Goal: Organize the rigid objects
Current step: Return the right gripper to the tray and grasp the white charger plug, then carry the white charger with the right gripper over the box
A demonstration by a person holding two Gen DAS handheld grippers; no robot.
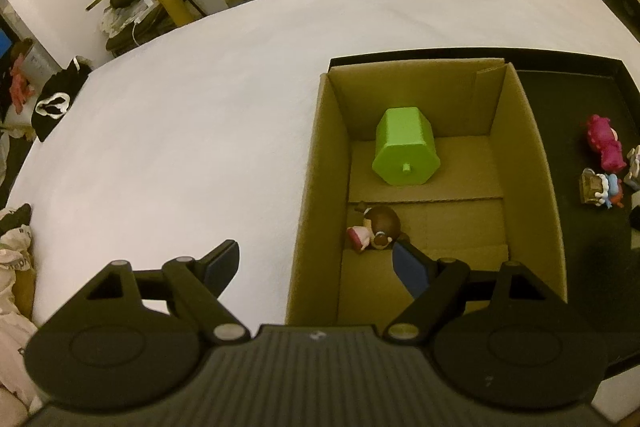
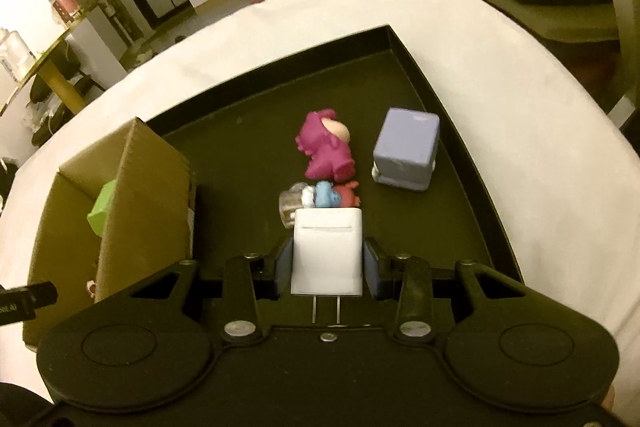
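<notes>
A white-covered worktop carried a shallow black tray, and inside the tray's left part stood an open cardboard box with its flaps removed or folded down. On the box floor lay a green octagonal block toward the far wall and a small brown-haired figurine on its side toward the near left corner. On the bare tray floor to the right of the box lay a lavender cube-shaped toy, a magenta figurine just left of it, and a small blue, white and red figurine nearer the camera, touching or almost touching the magenta one. The left hand-held gripper hovered over the near left edge of the box with its jaws spread wide and nothing between them; one finger was over the worktop, the other over the box interior close to the brown-haired figurine. The right hand-held gripper was over the tray, jaws clamped on a white plug adapter, whose two metal prongs pointed back toward the camera.
</notes>
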